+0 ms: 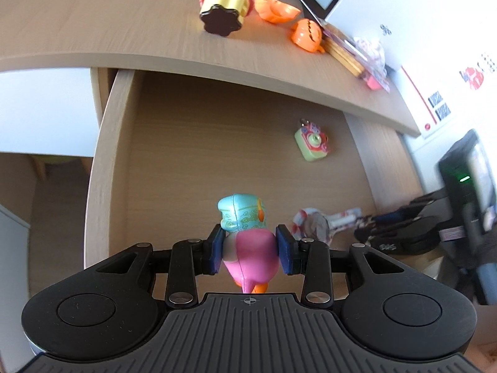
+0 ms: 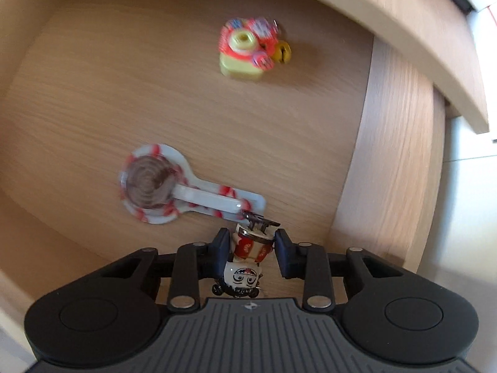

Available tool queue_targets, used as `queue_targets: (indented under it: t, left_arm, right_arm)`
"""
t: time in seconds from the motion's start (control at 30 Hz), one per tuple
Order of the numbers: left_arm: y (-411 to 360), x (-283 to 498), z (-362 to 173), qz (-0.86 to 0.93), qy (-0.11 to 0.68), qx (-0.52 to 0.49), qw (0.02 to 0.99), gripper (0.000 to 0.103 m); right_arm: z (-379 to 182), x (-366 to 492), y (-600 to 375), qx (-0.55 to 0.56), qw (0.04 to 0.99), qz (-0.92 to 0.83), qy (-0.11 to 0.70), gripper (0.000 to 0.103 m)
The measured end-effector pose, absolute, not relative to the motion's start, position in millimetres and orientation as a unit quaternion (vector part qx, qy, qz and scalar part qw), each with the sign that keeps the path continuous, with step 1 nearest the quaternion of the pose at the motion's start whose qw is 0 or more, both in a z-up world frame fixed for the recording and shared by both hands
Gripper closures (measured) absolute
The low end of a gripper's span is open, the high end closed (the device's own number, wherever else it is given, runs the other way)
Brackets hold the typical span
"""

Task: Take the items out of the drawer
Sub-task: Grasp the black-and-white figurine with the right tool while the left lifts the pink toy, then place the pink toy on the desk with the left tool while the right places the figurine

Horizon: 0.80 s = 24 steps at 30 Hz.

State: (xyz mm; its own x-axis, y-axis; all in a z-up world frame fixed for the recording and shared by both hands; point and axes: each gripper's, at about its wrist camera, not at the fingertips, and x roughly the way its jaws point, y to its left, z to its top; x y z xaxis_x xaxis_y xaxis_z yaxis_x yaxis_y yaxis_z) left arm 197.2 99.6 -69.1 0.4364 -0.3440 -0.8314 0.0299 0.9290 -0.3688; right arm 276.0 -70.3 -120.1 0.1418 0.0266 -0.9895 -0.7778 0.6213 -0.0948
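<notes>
**Two toys in the tongs, two left in the drawer**

Over the open drawer [image 1: 111, 161], both hands are busy. Left tongs [image 1: 251, 247] are clamped on a pink and blue figurine [image 1: 247, 242], pads pressing its sides, held clear of the drawer floor. Right tongs [image 2: 251, 253] point straight down with a small painted-face figurine [image 2: 248, 258] between the pads; the left pad touches it, but on the right a sliver of gap shows, so that grip looks unsettled.

That's the risk: lift now and the little figure could twist or drop. Its black base sits just beside the wrapped lollipop [image 2: 161, 186], which could get nudged.

Only the left view shows the counter [image 1: 93, 25] beyond, with a yellow cupcake toy [image 1: 225, 4] and orange pieces [image 1: 276, 9] on it. Only the right view shows that loose grip. A green toy camera [image 1: 311, 143] lies at the far right of the drawer.
</notes>
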Motion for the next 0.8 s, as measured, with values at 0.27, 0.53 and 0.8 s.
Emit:
queue_targets:
  t: [0.27,0.53,0.8]
  left_arm:
    - [84.0,190.8,-52.4,-0.15,0.517,-0.133,0.832,0.064]
    - [98.5,238.9,61.8,-0.188,0.363,-0.151,0.9,0.064]
    - [62.6,327.7,36.9,-0.166,0.369,-0.118,0.907,0.063]
  right_arm:
    - [-51.7,258.0,-88.4,-0.195,0.733,0.35,0.55,0.072]
    - [64.7,290.7,-122.0,-0.031,0.817,0.378,0.434,0.073]
    - [95.3,353.7,-113.7,-0.013,0.871,0.337,0.356,0.073]
